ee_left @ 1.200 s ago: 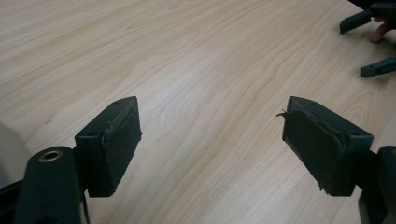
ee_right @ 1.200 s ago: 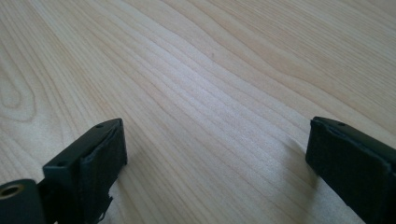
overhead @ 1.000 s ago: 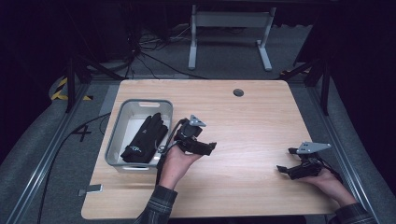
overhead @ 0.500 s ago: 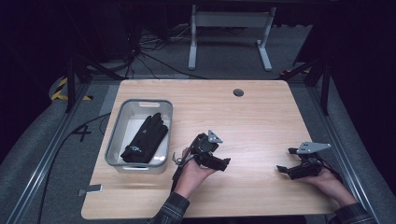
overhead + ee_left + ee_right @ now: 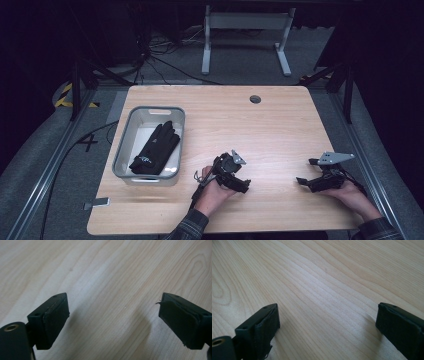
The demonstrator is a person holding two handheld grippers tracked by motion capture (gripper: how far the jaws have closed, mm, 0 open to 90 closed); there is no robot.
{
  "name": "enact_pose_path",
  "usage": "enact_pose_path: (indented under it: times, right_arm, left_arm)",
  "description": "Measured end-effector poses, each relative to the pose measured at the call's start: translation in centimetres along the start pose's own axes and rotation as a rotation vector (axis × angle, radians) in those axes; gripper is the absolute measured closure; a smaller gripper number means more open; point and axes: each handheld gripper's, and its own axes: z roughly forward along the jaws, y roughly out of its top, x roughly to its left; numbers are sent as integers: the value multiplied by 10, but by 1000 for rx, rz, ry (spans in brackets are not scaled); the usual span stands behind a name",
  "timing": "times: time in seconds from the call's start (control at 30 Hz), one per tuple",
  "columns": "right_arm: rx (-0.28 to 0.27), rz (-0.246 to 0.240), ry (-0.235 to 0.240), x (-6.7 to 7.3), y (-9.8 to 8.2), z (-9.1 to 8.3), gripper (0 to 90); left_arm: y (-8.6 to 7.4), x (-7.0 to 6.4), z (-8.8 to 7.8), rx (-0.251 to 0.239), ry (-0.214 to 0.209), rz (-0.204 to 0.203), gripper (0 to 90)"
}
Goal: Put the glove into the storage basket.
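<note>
Glove (image 5: 155,148) in tray (image 5: 125,145), left of left gripper (image 5: 239,186)

A pale wooden worktop (image 5: 280,130) with rounded corners and a small round grommet hole (image 5: 255,99) near its far edge carries a grey metal tray (image 5: 124,150) at its left side — a black glove (image 5: 155,149) lies inside.
</note>
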Motion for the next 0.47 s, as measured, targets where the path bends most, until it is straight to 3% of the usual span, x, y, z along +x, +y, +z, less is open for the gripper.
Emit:
enact_pose_path:
  times: [0.2, 0.47]
  right_arm:
    - [0, 0, 0, 0, 0, 0, 55]
    - [0, -1, 1, 0, 0, 0, 55]
  left_arm:
    - [-3, -4, 6, -1, 37, 37, 56]
    - [-7, -2, 10, -45, 25, 56, 0]
